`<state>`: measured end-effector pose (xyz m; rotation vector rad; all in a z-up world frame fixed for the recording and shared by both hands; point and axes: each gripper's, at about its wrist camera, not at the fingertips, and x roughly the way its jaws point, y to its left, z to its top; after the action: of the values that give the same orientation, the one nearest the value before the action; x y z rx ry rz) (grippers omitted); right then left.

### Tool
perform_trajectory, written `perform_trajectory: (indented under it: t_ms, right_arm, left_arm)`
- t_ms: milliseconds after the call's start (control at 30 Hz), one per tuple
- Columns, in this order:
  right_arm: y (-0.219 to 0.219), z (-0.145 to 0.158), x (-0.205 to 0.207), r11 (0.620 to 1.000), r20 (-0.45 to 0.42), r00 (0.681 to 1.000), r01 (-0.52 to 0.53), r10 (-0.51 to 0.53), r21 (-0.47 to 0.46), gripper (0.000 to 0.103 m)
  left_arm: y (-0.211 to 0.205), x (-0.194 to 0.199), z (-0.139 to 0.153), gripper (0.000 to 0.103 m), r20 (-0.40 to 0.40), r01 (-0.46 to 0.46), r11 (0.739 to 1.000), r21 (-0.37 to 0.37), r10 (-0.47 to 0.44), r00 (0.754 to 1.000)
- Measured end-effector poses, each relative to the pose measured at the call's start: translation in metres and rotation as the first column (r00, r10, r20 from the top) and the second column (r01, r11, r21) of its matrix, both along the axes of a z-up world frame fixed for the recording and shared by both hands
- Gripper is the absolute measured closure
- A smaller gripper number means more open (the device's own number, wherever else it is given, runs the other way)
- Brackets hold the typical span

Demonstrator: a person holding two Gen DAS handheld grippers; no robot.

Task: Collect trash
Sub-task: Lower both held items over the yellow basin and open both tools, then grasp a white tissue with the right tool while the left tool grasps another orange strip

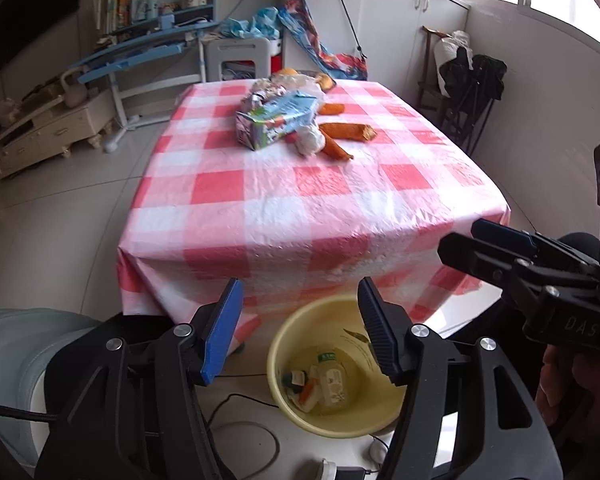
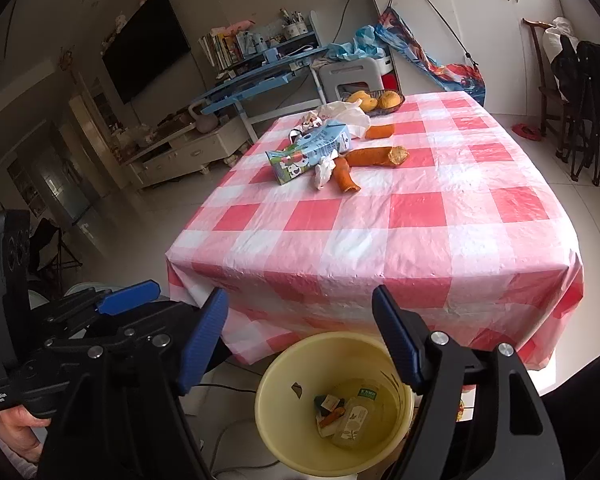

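The trash still on the desk lies in a loose heap toward its far end, on a pink-and-white checked cloth. A flattened drink carton in pale blue and green, printed with cartoon figures, lies on its side; its writing is too small to read. Just beside it are a crumpled white tissue and three orange peel pieces, one showing a paler torn end. A crinkled plastic bag sits behind the carton, and a dark basket of yellow fruit stands at the far edge.

On the floor against the near edge of the desk stands a pale yellow bin. In its bottom lie a clear plastic bottle with a green cap label, an orange scrap and small wrappers; the label's print cannot be read.

The left tongs hang above the bin's near rim, blue pads well apart, nothing between them. The right tongs stand wide apart over the bin as well, empty. The right tool's body bears pale lettering, "DAS", seen from the left wrist view.
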<state>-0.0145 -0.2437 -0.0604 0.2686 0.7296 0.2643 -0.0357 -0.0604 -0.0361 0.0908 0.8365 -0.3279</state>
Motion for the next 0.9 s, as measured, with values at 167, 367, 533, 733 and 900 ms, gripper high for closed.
perform_trajectory:
  t_ms: [167,367,533,733,900]
  right_arm:
    - [0.003,-0.001,0.000,1.000,-0.001,1.000,-0.008,0.008,-0.015,0.031]
    - [0.006,-0.002,0.000,0.999,-0.002,1.000,-0.016,0.016,-0.030,0.031]
    - [0.009,0.001,0.004,0.999,0.004,0.999,-0.031,0.032,-0.028,0.031]
    - [0.014,0.017,0.024,0.996,0.034,0.997,-0.063,0.065,-0.056,0.032]
    - [0.020,0.028,0.059,0.992,0.038,0.994,-0.095,0.098,-0.084,0.032]
  left_arm:
    - [0.007,-0.001,0.005,0.045,0.029,-0.035,0.999,-0.008,0.036,0.999]
    - [0.009,0.001,0.007,0.044,0.048,-0.053,0.999,-0.005,0.054,0.997]
    - [0.012,0.005,0.011,0.042,0.075,-0.081,0.997,-0.005,0.081,0.994]
    - [0.028,0.026,0.021,0.040,0.104,-0.149,0.988,-0.030,0.152,0.983]
    - [0.037,0.043,0.027,0.040,0.113,-0.184,0.982,-0.050,0.188,0.976]
